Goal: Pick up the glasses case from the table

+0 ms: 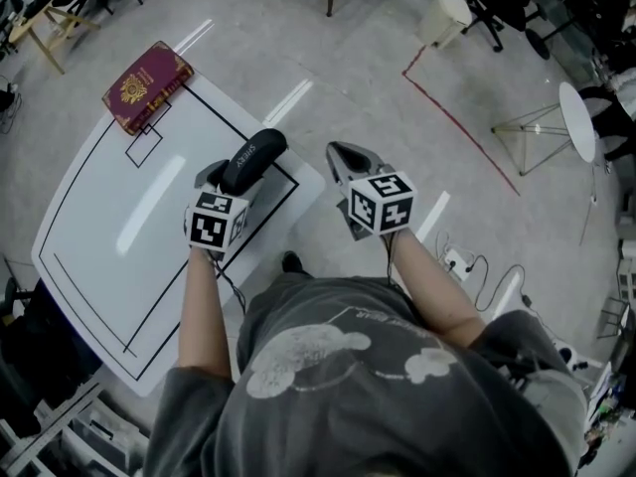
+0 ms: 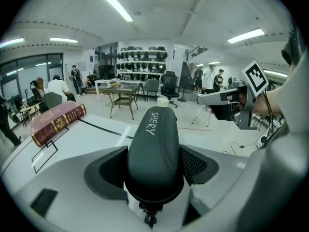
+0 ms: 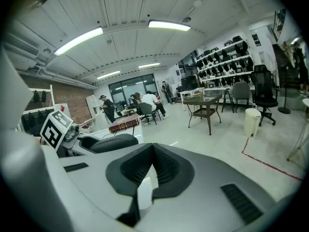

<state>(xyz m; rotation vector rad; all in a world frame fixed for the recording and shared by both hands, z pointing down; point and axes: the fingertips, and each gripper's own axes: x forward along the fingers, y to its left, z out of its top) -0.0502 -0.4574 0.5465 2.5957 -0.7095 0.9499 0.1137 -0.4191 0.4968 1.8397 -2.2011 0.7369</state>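
A black glasses case (image 1: 253, 160) marked SHERY in white sits lengthwise between the jaws of my left gripper (image 1: 238, 179), over the right part of the white table (image 1: 99, 217). In the left gripper view the case (image 2: 155, 149) fills the gap of that gripper (image 2: 154, 151), and both dark pads press on its sides. My right gripper (image 1: 348, 157) hangs off the table's right edge, above the floor. Its tips (image 3: 153, 149) meet with nothing between them. The case (image 3: 108, 142) also shows in the right gripper view, to the left.
A dark red book (image 1: 147, 85) lies at the table's far corner, beside black outlines drawn on the top. On the floor are a red tape line (image 1: 457, 122), a white bin (image 1: 442, 16), a small round white table (image 1: 576, 117) and a power strip with cables (image 1: 462, 261).
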